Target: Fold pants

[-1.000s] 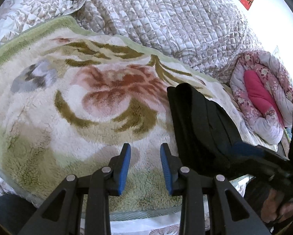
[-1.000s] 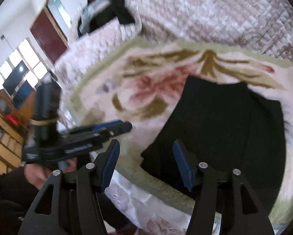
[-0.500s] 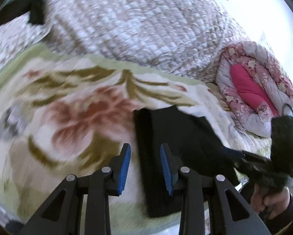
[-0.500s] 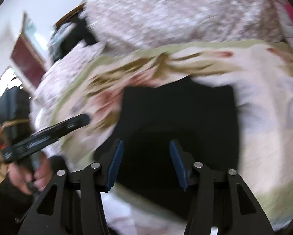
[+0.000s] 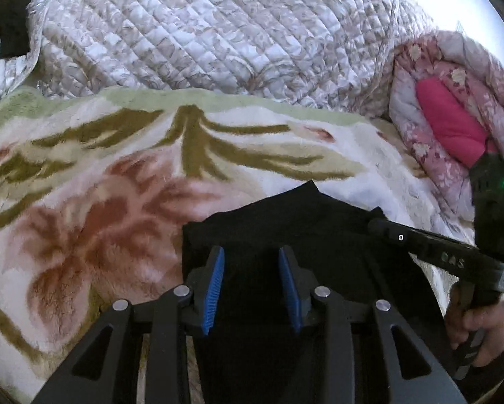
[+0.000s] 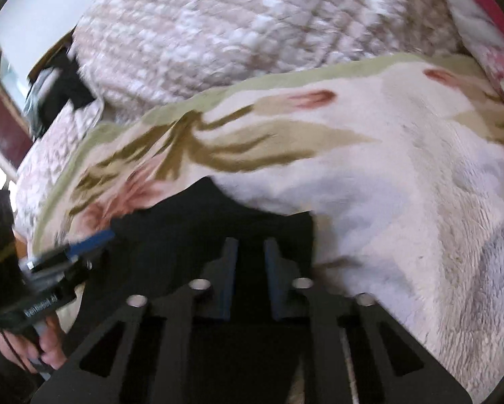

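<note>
The black pants (image 5: 285,222) lie folded on a floral plush blanket (image 5: 83,208), near its front edge. My left gripper (image 5: 252,259) is open, its blue pads above the pants' left part, nothing between them. In the right wrist view the pants (image 6: 201,215) fill the lower middle. My right gripper (image 6: 250,247) is over the pants' right part, jaws a narrow gap apart with no cloth seen pinched. The right gripper also shows in the left wrist view (image 5: 386,232), and the left gripper in the right wrist view (image 6: 97,239).
A quilted bedspread (image 5: 218,33) is heaped behind the blanket. A rolled pink floral duvet (image 5: 454,118) lies at the right. Dark clothing (image 6: 60,91) sits on the bed at the far left. A dark red door (image 6: 2,128) is at the left.
Both grippers have moved in over the pants, the left swinging right and the right swinging left. The right gripper's jaws have narrowed.
</note>
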A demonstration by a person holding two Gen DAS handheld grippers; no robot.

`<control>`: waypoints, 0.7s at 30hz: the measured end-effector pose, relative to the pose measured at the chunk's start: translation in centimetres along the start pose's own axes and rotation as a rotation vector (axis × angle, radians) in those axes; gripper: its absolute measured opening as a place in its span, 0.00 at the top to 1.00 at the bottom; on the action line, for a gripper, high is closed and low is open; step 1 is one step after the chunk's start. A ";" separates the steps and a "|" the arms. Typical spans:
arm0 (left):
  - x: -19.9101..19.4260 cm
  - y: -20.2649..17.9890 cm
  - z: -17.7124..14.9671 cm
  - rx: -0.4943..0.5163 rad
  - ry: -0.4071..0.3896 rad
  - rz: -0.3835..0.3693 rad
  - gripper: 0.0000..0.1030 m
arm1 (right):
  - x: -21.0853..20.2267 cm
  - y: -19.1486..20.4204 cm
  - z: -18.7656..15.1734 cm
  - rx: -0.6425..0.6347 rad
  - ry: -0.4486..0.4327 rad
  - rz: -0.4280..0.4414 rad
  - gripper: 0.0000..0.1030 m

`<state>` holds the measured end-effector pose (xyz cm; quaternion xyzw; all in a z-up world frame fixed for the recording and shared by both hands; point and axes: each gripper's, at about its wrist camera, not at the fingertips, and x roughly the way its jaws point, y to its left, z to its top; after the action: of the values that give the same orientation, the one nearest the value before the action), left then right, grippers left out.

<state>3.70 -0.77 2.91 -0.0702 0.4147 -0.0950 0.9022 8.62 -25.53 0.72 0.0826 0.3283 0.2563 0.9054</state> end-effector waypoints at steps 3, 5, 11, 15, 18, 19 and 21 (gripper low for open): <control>0.0 -0.5 -0.2 0.028 -0.012 0.028 0.63 | 0.2 -0.7 -0.3 0.016 -0.023 0.012 1.00; 0.1 -0.6 -0.4 0.041 -0.025 0.035 0.63 | 0.2 -0.6 -0.4 0.006 -0.036 0.005 1.00; 0.3 -0.1 -0.6 0.036 -0.057 0.014 0.62 | 0.2 -1.2 -0.5 0.030 -0.049 0.037 1.00; -0.1 -0.2 -0.4 0.054 -0.046 0.022 0.62 | -0.9 0.0 -0.7 -0.015 -0.037 -0.011 1.00; -1.2 0.6 -0.6 0.029 -0.035 0.023 0.62 | -2.8 1.4 -1.6 -0.058 -0.035 -0.045 0.90; -1.6 0.9 -0.8 0.016 -0.030 0.016 0.62 | -3.6 1.8 -2.2 -0.070 -0.037 -0.050 0.88; -3.0 0.9 -1.6 0.010 -0.035 0.004 0.62 | -4.9 2.5 -3.5 -0.076 -0.036 -0.058 0.86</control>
<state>0.69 0.77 3.92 -0.0664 0.3988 -0.0941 0.9098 2.14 -25.98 1.49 0.0432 0.3043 0.2410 0.9206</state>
